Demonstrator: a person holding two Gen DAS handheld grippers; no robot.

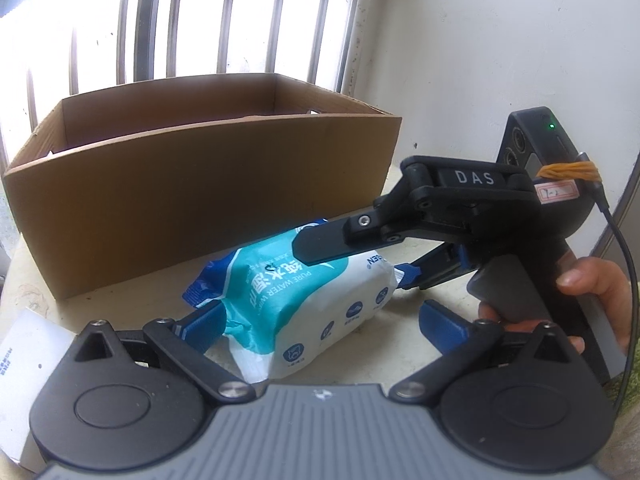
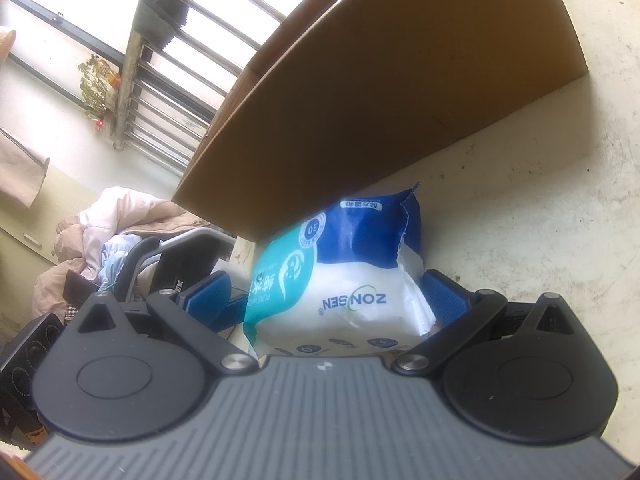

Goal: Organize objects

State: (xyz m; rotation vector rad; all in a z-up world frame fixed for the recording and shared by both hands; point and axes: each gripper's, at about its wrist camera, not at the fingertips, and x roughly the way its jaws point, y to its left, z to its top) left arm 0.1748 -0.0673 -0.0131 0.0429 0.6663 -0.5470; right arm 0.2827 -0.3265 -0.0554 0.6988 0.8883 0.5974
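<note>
A white, teal and blue pack of wet wipes (image 1: 304, 300) lies on the pale table in front of an open-topped cardboard box (image 1: 192, 200). My left gripper (image 1: 324, 324) is open, its blue fingers either side of the pack's near end. The left finger (image 1: 204, 324) touches the wrapper and the right one stands apart. My right gripper (image 1: 352, 264), held by a hand, comes in from the right with one finger over the pack and one beside it. In the right wrist view the pack (image 2: 352, 280) sits between the right gripper's (image 2: 326, 296) spread fingers, close under the box wall (image 2: 380, 100).
A white card (image 1: 24, 344) lies at the table's near left corner. Behind the box is a barred window (image 1: 200, 20), and a white wall (image 1: 500, 60) rises to the right. Off the table's edge are a chair and piled clothes (image 2: 100, 232). Bare tabletop (image 2: 540, 220) stretches right of the pack.
</note>
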